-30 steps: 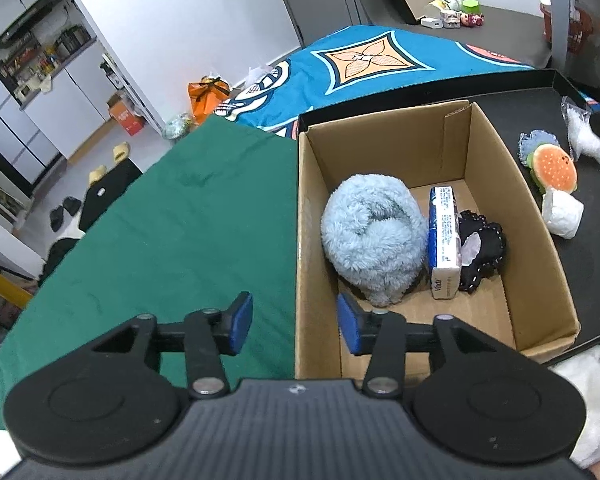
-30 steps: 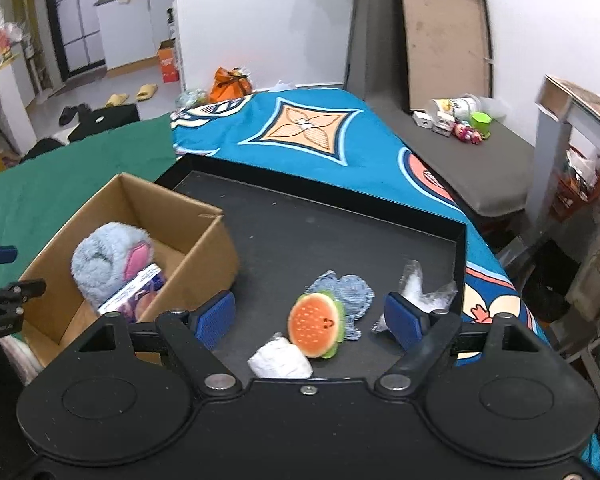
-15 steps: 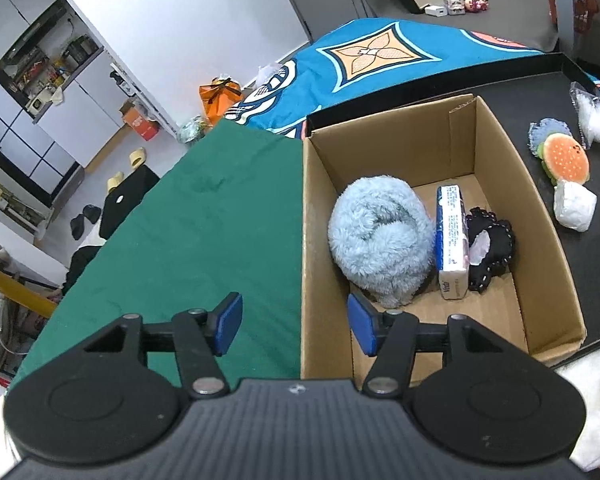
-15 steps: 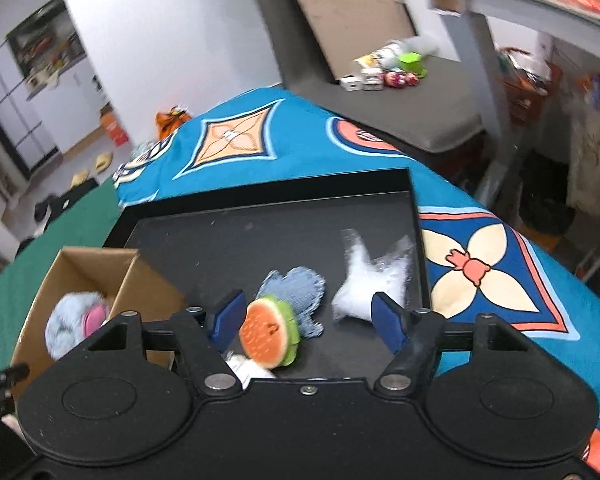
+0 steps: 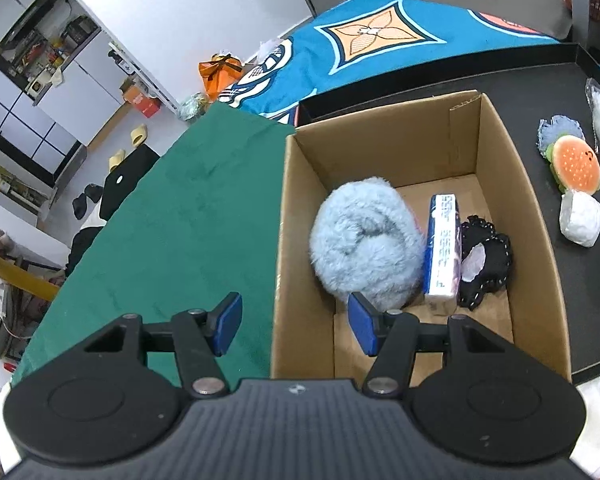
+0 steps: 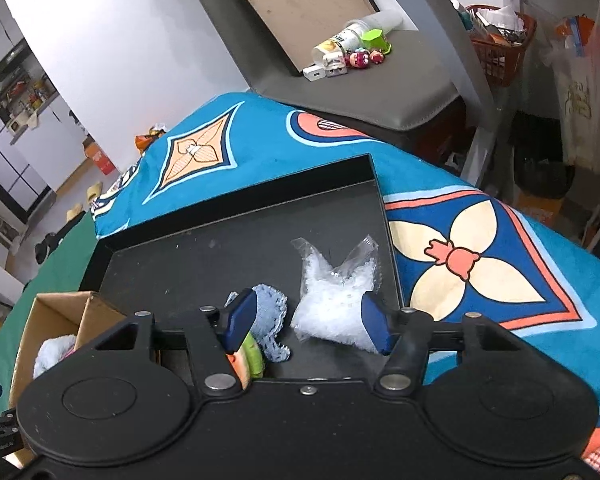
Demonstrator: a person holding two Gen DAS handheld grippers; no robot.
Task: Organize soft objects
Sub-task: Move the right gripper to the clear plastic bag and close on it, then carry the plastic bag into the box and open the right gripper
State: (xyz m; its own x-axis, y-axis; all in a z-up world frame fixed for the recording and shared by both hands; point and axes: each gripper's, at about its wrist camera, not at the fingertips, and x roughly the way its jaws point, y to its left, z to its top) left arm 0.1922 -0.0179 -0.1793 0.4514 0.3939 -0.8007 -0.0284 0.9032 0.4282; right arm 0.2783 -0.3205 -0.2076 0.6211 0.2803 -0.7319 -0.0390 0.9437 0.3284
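A cardboard box (image 5: 540, 248) stands on the black tray (image 6: 220, 248) and holds a fluffy light-blue roll (image 5: 364, 240), a blue-and-white pack (image 5: 442, 248) and a black lacy piece (image 5: 488, 256). Beside it on the tray lie an orange burger plush (image 5: 576, 164), a white wad (image 5: 582, 218), a blue knitted piece (image 6: 272, 312) and a clear bag of white filling (image 6: 334, 292). My left gripper (image 5: 294, 326) is open over the box's near left wall. My right gripper (image 6: 306, 324) is open, its fingers on either side of the clear bag's near end.
The tray sits on a blue patterned cloth (image 6: 480, 256), with a green cloth (image 5: 180, 220) to the left of the box. A grey bench (image 6: 380, 88) with small toys and bottles stands behind. A table leg (image 6: 488, 128) and red basket are at right.
My right gripper has moved forward and right, from over the burger plush to the clear bag. My left gripper has stayed over the box's near left wall, its view tilting a little.
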